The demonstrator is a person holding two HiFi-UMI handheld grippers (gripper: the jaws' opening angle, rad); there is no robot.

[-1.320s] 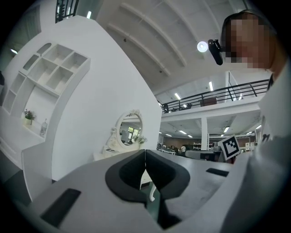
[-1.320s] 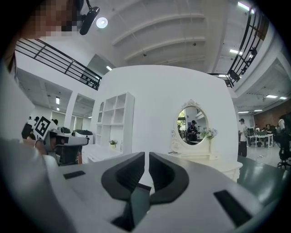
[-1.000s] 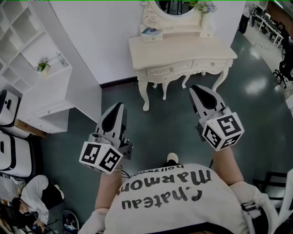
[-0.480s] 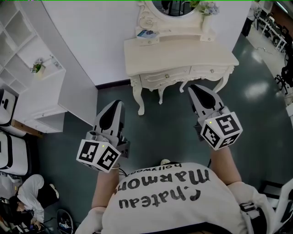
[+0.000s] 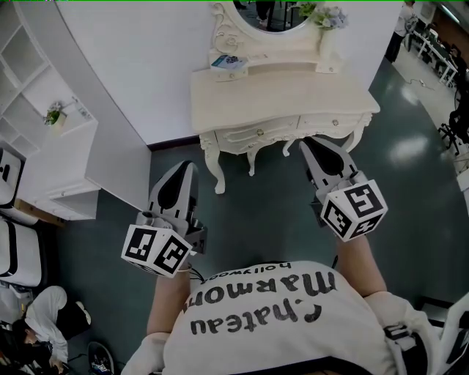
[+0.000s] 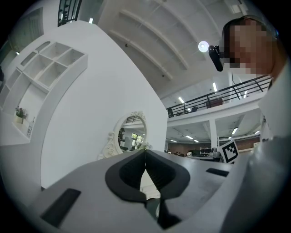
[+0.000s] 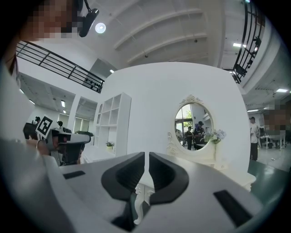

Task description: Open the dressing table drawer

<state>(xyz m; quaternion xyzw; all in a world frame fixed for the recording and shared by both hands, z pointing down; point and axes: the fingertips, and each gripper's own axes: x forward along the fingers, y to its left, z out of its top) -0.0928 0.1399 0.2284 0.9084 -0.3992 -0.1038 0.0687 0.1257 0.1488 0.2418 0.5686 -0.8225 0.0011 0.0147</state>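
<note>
- Since the earlier frame the table point(image 5: 278, 91) has slid lower and to the left in the head view and looms larger. Both grippers sit at much the same spots in the picture as before.
- The left gripper point(image 5: 189, 170) hangs over the dark floor point(image 5: 271, 212), left of the table's legs and apart from them. In its own view the left gripper point(image 6: 145, 154) has its tips pressed together with nothing between them.
- The right gripper point(image 5: 314, 143) points at the table's front. In the head view its tip lies just under the right drawer point(image 5: 333, 122); whether it touches the wood cannot be told.
- In its own view the right gripper point(image 7: 146, 157) is clenched to a thin slit and empty, with a carved table leg point(image 7: 144, 193) showing beyond it.
- The right drawer and the left drawer point(image 5: 258, 132) are both flush with the front, each with a small knob.
- The table stands against a white wall. An oval mirror point(image 5: 275, 15) rises at its back, flowers point(image 5: 328, 15) stand at the right of it, and a small booklet point(image 5: 229, 62) lies on the raised ledge.
- A white shelf unit point(image 5: 44, 73) stands to the left, holding a small plant point(image 5: 53, 111).
</note>
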